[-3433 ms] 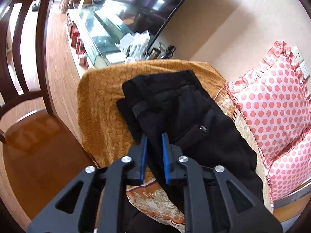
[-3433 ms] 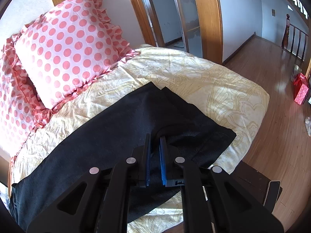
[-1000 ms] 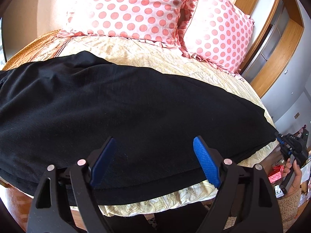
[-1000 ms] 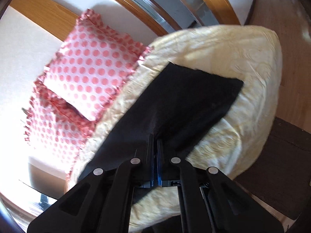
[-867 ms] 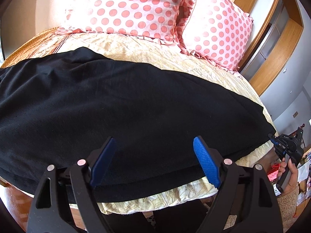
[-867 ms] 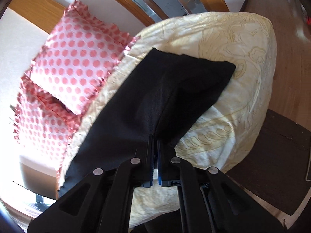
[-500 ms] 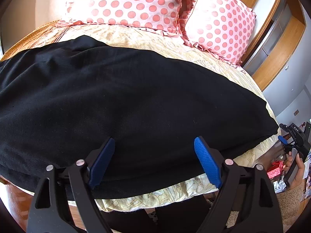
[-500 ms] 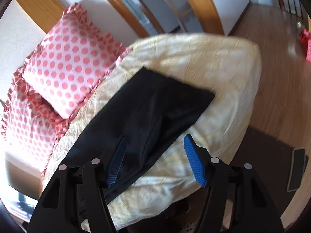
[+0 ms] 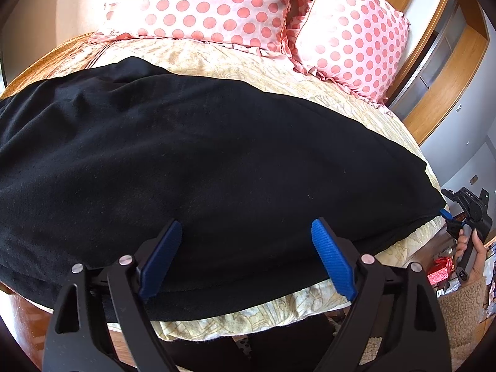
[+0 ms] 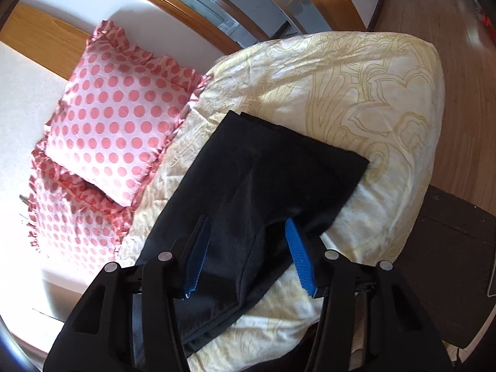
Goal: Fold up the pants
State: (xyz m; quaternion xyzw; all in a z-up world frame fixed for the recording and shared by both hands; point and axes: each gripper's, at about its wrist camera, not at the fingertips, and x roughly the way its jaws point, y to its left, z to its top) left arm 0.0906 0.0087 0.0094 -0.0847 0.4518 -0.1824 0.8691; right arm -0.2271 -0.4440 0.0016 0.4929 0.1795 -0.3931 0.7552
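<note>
Black pants [image 9: 201,161] lie flat on the bed, under both tongs. Left tongs [image 9: 245,257] gape wide, empty; right tongs [image 10: 246,254], just narrowing, straddle the hem ungripped. Soft, limp, likely light: pinch hem corners.

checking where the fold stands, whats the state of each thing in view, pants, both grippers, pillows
pants: black, lying flat along the cream bedspread, one leg on the other, no pad gripping them
left gripper: open wide over the pants' near edge, holding nothing
right gripper: open at the leg ends, jaws have just been closing, cloth below them, not pinched
polka-dot pillows: two, propped side by side behind the pants
</note>
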